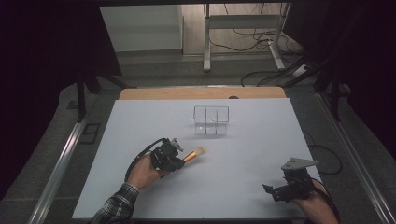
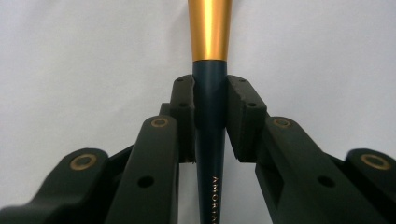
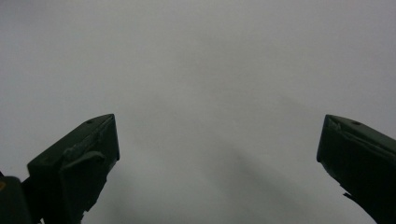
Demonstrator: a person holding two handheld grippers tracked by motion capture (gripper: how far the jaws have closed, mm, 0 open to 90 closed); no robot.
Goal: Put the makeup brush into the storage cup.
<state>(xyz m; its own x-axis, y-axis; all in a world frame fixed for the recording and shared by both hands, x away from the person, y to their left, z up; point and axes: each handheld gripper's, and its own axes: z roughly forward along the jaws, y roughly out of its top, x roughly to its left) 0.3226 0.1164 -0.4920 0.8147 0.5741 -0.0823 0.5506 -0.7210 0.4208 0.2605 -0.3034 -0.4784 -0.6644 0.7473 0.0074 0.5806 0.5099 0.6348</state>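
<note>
**Left tongs clamped on brush handle; right tongs wide and empty**

The left tongs [image 2: 210,114] grip a makeup brush [image 2: 210,93] by its dark blue handle, one pad pressed to each side, just below the gold ferrule. In the left gripper view we read gold lettering low on the handle; the ferrule widens toward the top edge of that picture. In the high view we find the left tongs [image 1: 180,162] left of the counter's middle, the brush [image 1: 194,154] pointing up and to the right, its pale bristle end clear of the jaws. We cannot tell whether the brush rests on the counter [image 1: 252,186] or is held just above it.

The right tongs [image 3: 217,149] stand wide apart with nothing between them, over plain white surface. In the high view we place the right tongs [image 1: 273,190] near the counter's front right corner, well apart from the brush.

A clear divided organiser [image 1: 211,120] stands toward the far side of the counter, beyond the brush and apart from it.
</note>
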